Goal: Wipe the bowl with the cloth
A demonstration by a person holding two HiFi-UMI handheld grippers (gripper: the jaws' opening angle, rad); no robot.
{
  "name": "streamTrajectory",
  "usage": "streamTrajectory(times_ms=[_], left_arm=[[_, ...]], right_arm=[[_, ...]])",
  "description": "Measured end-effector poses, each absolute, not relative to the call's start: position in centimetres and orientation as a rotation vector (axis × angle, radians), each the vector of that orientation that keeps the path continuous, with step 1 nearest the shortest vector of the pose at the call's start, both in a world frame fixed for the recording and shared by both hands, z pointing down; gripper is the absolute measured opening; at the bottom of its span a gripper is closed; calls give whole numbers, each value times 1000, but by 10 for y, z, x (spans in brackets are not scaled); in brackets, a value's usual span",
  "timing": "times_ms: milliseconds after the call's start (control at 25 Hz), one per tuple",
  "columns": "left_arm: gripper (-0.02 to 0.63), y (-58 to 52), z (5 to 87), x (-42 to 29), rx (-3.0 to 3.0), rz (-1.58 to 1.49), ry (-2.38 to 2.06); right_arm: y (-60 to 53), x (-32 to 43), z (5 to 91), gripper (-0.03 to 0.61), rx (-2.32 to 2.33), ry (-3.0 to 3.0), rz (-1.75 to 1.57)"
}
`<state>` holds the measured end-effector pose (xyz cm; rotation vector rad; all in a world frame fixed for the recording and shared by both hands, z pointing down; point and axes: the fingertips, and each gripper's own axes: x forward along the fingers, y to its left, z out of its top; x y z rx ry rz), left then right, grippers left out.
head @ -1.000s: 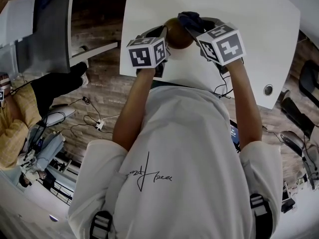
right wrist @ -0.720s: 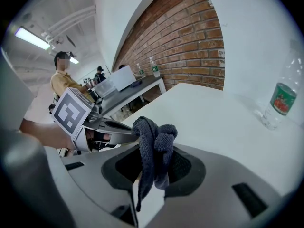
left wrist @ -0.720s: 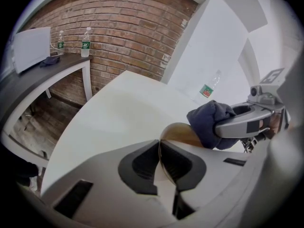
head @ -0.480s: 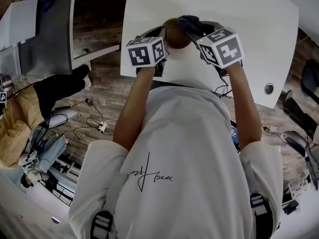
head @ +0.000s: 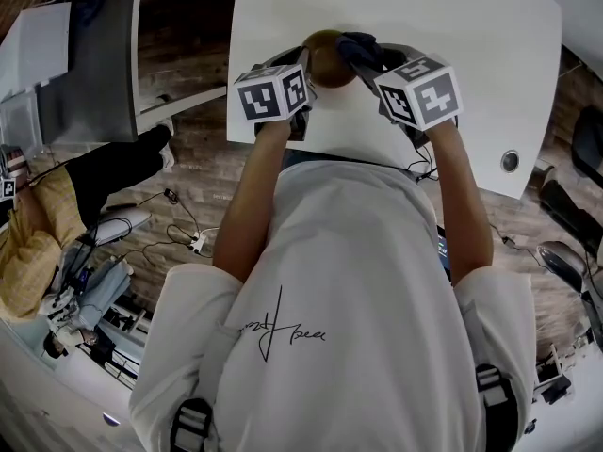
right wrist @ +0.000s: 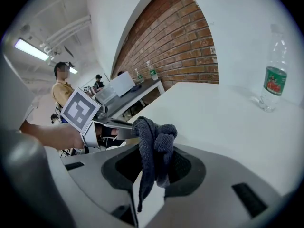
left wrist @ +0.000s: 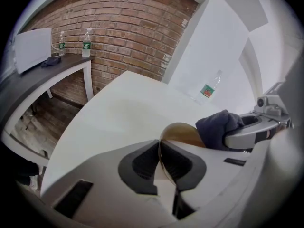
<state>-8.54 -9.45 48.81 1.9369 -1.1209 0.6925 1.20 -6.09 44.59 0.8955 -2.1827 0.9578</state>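
A brown bowl [head: 329, 60] [left wrist: 183, 134] is held off the white table [head: 471, 55], tipped on its side. My left gripper [head: 303, 73] [left wrist: 160, 159] is shut on the bowl's thin rim, which runs between the two dark pads. My right gripper [head: 369, 62] [right wrist: 153, 169] is shut on a dark blue-grey cloth [right wrist: 153, 146] [head: 359, 42] [left wrist: 217, 128], bunched and hanging between its pads. In the head view the cloth lies against the bowl's right side. In the left gripper view the cloth covers the bowl's right edge. The bowl is hidden in the right gripper view.
A plastic water bottle [right wrist: 273, 75] [left wrist: 210, 86] stands at the far side of the table. A dark side desk [left wrist: 42, 72] with bottles stands by the brick wall on the left. Other people [right wrist: 61, 87] stand beyond that desk. A cable hole [head: 510, 161] sits near the table's right edge.
Both grippers, the bowl and the cloth have shifted slightly up the head view. The grips are unchanged.
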Motion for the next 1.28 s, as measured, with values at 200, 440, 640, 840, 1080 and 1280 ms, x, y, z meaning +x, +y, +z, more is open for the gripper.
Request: streamTrajectory(times_ms=[200, 440, 640, 840, 1080, 1280], left_arm=[[12, -94, 488, -87, 1936, 690, -1118], [12, -95, 486, -86, 1935, 687, -1118], [12, -94, 487, -84, 1933, 684, -1122], [12, -96, 486, -82, 1935, 684, -1117], [14, -95, 484, -81, 1934, 680, -1113], [15, -93, 485, -82, 1935, 686, -1122]], right_arm=[[-56, 9, 446, 104, 902, -2184, 957], [-48, 8, 444, 104, 914, -2183, 972], [-41, 7, 446, 104, 910, -2193, 983], [-38, 6, 444, 104, 901, -2216, 991], [-25, -1, 444, 104, 884, -2242, 993], [-20, -9, 447, 104, 884, -2249, 1008]])
